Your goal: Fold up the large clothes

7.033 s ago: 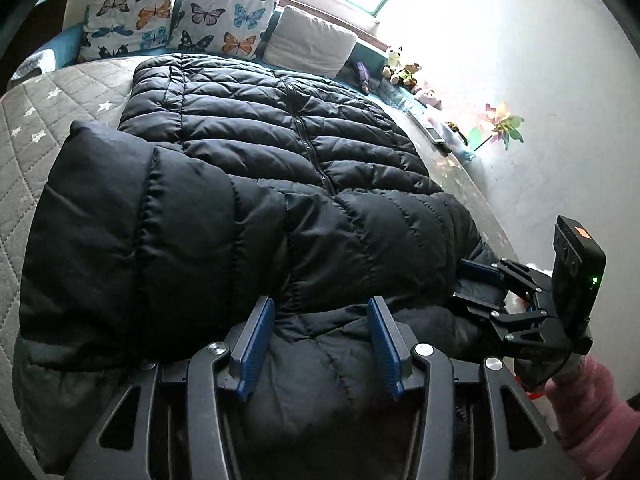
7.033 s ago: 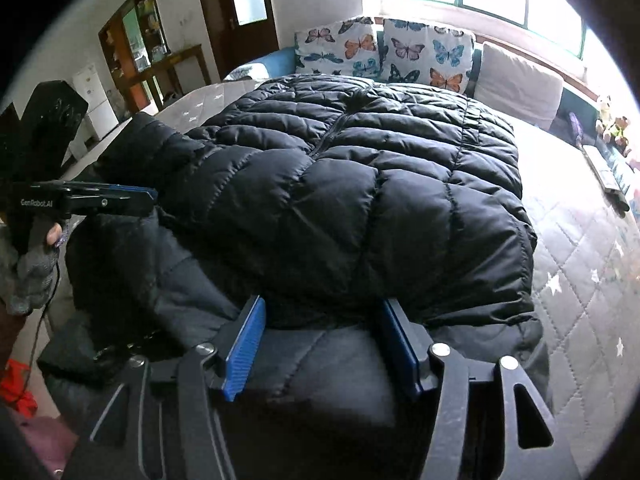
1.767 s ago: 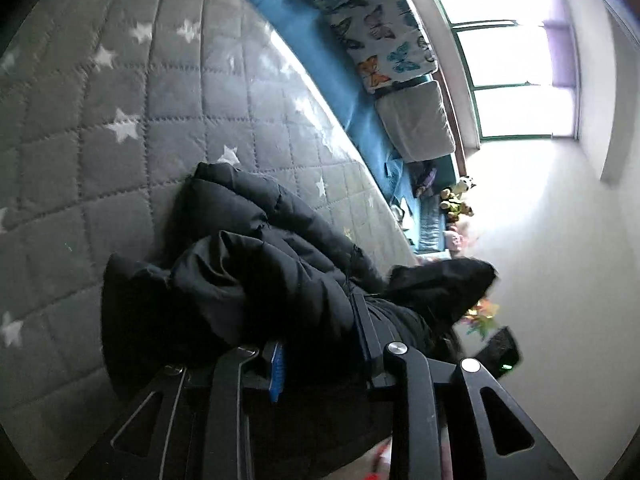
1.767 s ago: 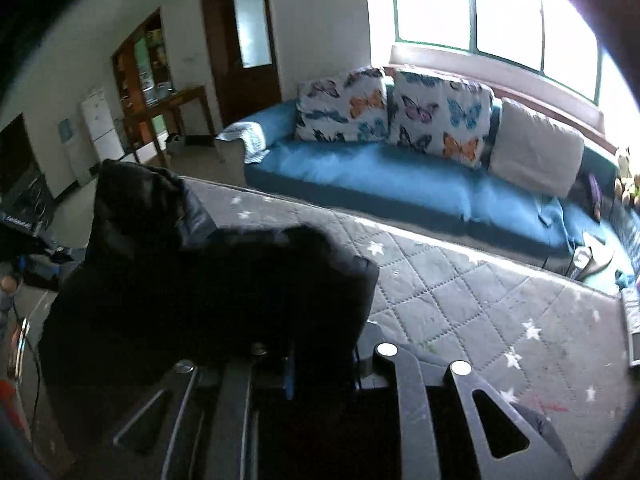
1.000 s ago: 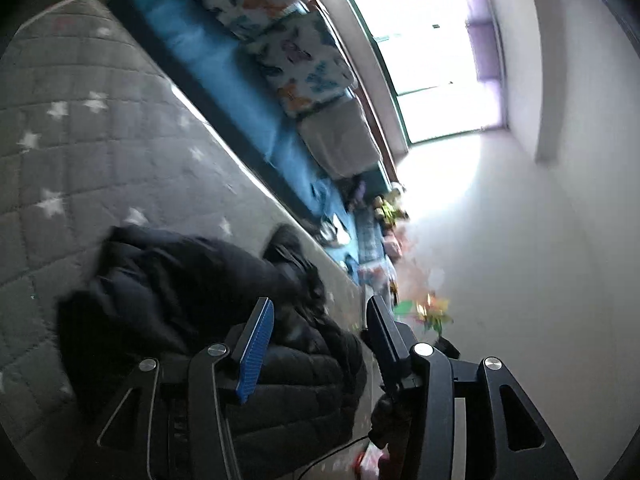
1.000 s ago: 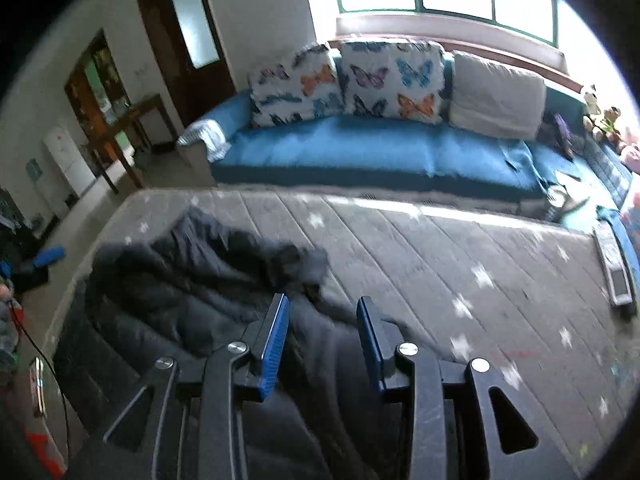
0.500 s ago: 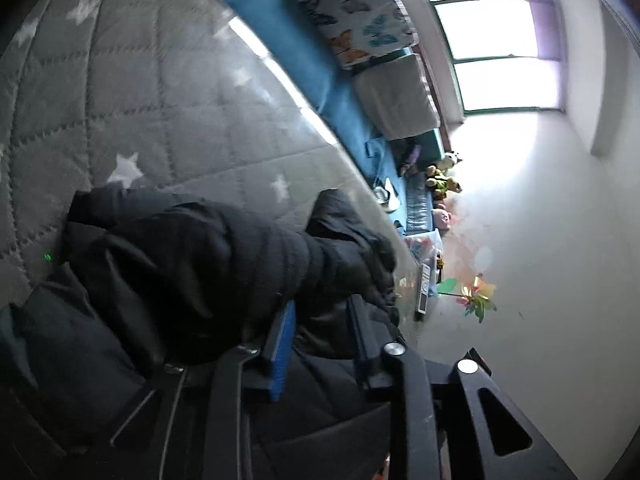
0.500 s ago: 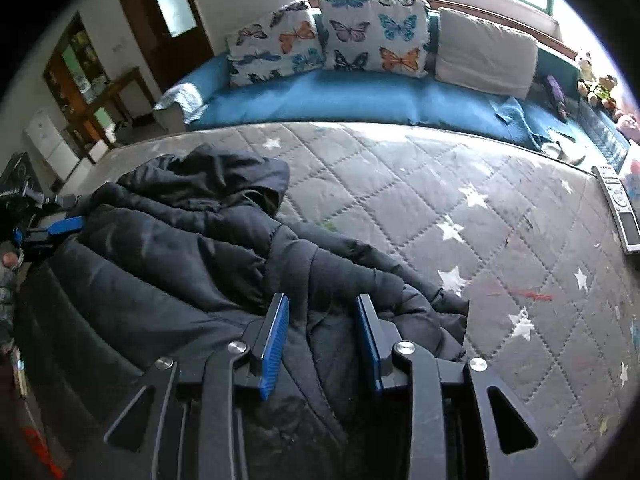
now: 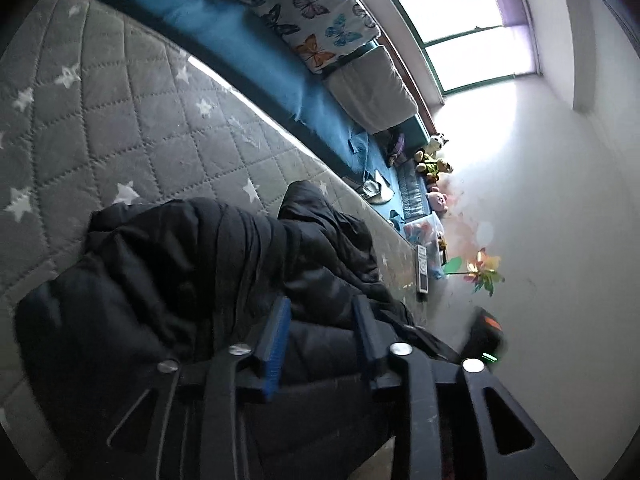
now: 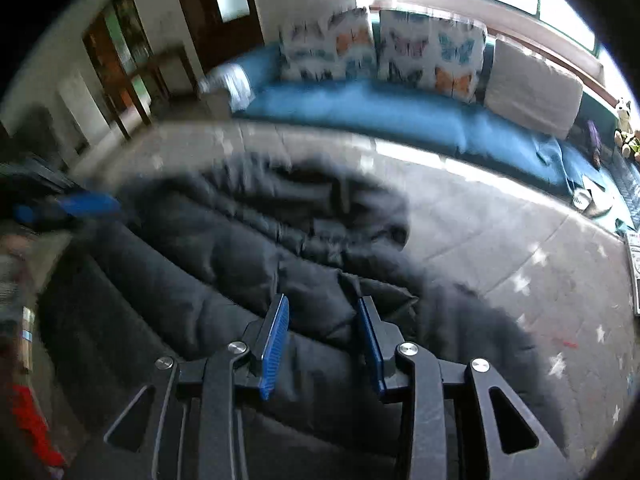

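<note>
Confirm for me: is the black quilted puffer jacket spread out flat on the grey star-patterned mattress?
No, the black quilted puffer jacket lies bunched in rumpled heaps on the grey star-patterned mattress, not spread flat.

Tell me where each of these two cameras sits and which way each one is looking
Left wrist: sits on the left gripper, rolled sideways, looking down over the black puffer jacket and grey star quilt toward the window wall; its opening fingers straddle jacket fabric.
Right wrist: sits on the right gripper, looking steeply down across the jacket toward the blue sofa; its own fingers show, parted over fabric.
Shared: jacket, quilt, sofa, butterfly cushions.
</note>
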A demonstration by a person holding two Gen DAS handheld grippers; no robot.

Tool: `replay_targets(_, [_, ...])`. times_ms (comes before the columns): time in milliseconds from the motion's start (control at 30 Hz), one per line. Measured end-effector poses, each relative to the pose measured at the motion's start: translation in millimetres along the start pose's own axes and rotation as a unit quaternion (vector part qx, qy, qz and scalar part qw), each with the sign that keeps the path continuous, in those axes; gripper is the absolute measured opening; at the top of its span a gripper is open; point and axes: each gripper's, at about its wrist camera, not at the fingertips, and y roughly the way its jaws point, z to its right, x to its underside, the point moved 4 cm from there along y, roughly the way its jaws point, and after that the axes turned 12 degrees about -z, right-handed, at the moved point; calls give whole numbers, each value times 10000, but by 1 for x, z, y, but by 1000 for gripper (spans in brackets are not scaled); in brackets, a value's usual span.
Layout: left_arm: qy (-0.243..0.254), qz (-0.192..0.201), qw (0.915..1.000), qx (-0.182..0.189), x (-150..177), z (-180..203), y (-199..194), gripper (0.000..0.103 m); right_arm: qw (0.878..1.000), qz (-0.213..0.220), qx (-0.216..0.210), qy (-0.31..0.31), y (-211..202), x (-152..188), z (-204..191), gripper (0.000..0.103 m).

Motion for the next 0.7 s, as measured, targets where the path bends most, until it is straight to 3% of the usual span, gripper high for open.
replay_targets(33, [38,11,10000,-36,5,3,-6,39,9996,-252,94,-72,15,1,-3,39])
replay_targets(100, [190,-7,9997,-122,20,10,-20,39,9993,-259,228,-120,17,0,-3,40])
replay_targets(267, [597,37,9976,-361,68,25,-48,40,9986,66,481,-232,-33,13,-24,40])
replay_targets(467, [1016,-83,9931,-582,129,31,-46,40,9971,170,88,-735,-63,57,-88,40])
replay_targets(567, [968,-184,9928,-684,147,21,-36,40,9953,1,51,-963,-49,71,-112,40])
replay_targets(700, [473,-489,9949,-747,151,-13,-10,40,9947,-434,231,-901,-10,80,-120,42])
